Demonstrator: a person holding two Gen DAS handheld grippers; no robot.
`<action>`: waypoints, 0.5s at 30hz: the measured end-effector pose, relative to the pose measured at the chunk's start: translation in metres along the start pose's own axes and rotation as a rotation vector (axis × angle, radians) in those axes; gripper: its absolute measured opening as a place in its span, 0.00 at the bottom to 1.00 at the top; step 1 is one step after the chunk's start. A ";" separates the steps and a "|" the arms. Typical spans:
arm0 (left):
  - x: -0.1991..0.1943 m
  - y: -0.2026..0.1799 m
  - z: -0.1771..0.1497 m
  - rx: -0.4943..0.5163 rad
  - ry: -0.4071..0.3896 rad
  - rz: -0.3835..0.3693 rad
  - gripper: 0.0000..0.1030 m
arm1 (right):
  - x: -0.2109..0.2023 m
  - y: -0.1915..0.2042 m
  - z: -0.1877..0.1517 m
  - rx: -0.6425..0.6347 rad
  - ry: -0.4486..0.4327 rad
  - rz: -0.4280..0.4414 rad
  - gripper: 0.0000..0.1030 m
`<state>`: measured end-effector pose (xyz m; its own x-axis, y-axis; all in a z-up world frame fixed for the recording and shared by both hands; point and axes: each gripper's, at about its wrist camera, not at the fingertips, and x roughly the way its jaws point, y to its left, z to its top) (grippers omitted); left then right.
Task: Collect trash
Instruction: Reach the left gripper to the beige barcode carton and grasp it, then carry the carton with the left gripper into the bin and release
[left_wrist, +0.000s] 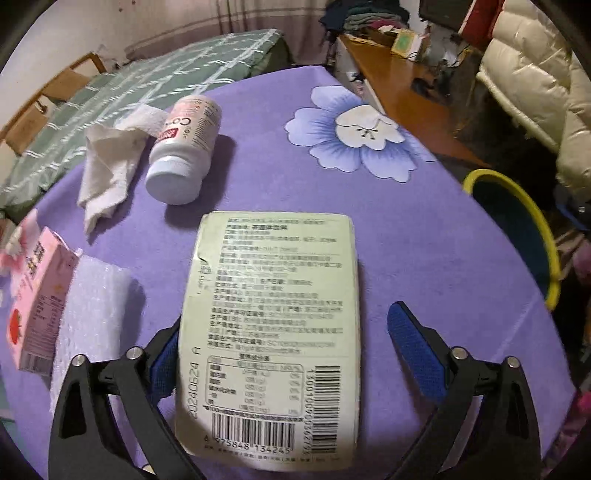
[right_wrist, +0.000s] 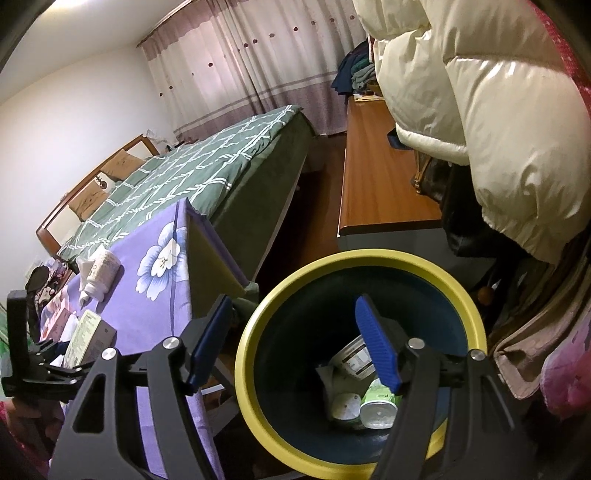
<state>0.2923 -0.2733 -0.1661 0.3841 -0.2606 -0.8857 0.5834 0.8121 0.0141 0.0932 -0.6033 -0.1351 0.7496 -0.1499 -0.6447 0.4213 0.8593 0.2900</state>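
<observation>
Pale green carton (left_wrist: 269, 332), one, lay flat on purple floral tablecloth (left_wrist: 424, 258) between spread jaws of left gripper (left_wrist: 284, 354), ungripped. Right gripper (right_wrist: 295, 339) hung unclenched, empty, over yellow-rimmed bin (right_wrist: 369, 258). Beyond: one bottle (left_wrist: 184, 147), one tissue (left_wrist: 107, 166), one pink box (left_wrist: 37, 295); bed (right_wrist: 207, 170).

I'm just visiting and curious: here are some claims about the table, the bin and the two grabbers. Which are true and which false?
1. The pale green printed carton lies between the left gripper fingers. True.
2. The white plastic bottle stands upright. False: it lies on its side on the purple floral tablecloth.
3. The yellow-rimmed dark bin is empty. False: containers already lie inside.
4. The right gripper hangs open over the bin, holding nothing. True.
5. A crumpled white tissue lies beside the bottle. True.
</observation>
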 end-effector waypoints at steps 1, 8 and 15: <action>-0.001 -0.001 0.001 0.002 -0.005 -0.004 0.81 | -0.001 -0.001 -0.001 -0.002 0.000 -0.005 0.64; -0.019 -0.039 0.009 0.081 -0.018 -0.057 0.69 | -0.032 -0.014 -0.009 -0.010 -0.038 -0.036 0.64; -0.031 -0.114 0.033 0.190 -0.050 -0.141 0.69 | -0.073 -0.038 -0.019 -0.008 -0.071 -0.083 0.64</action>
<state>0.2371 -0.3753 -0.1254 0.3213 -0.3939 -0.8612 0.7564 0.6538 -0.0168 0.0130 -0.6154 -0.1125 0.7466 -0.2545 -0.6146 0.4793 0.8465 0.2316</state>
